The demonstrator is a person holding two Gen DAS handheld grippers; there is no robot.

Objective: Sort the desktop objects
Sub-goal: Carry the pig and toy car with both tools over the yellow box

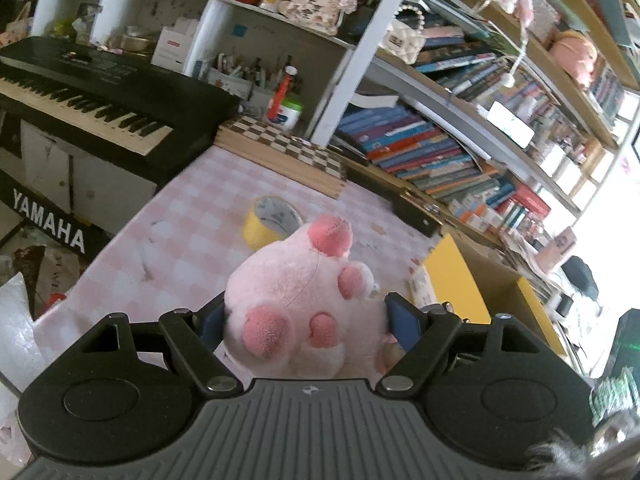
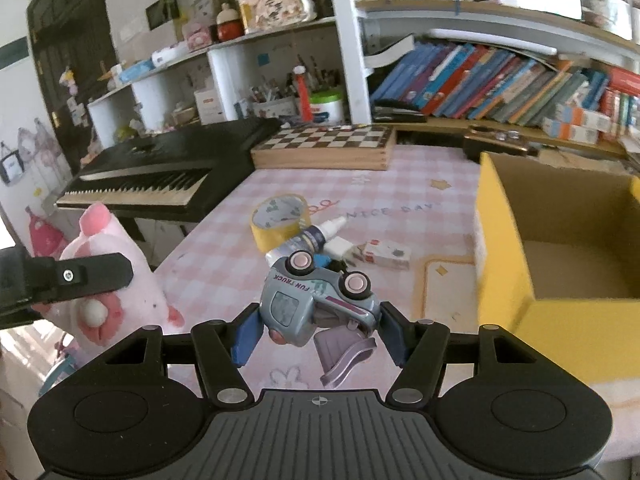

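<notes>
My left gripper (image 1: 306, 316) is shut on a pink plush toy (image 1: 296, 304) and holds it above the pink checked tablecloth (image 1: 192, 216). The plush also shows at the left of the right wrist view (image 2: 120, 280), with the left gripper's finger across it. My right gripper (image 2: 320, 328) is shut on a grey toy truck (image 2: 316, 300), held upside down above the table. A yellow open cardboard box (image 2: 560, 264) stands to the right; it also shows in the left wrist view (image 1: 480, 292). A yellow tape roll (image 2: 280, 218), a small dropper bottle (image 2: 316, 234) and a small white box (image 2: 386, 254) lie on the table.
A wooden chessboard box (image 2: 324, 148) lies at the back of the table. A black Yamaha keyboard (image 1: 92, 92) stands off the left edge. Shelves of books (image 2: 500, 84) and a pen holder (image 2: 280, 100) line the back.
</notes>
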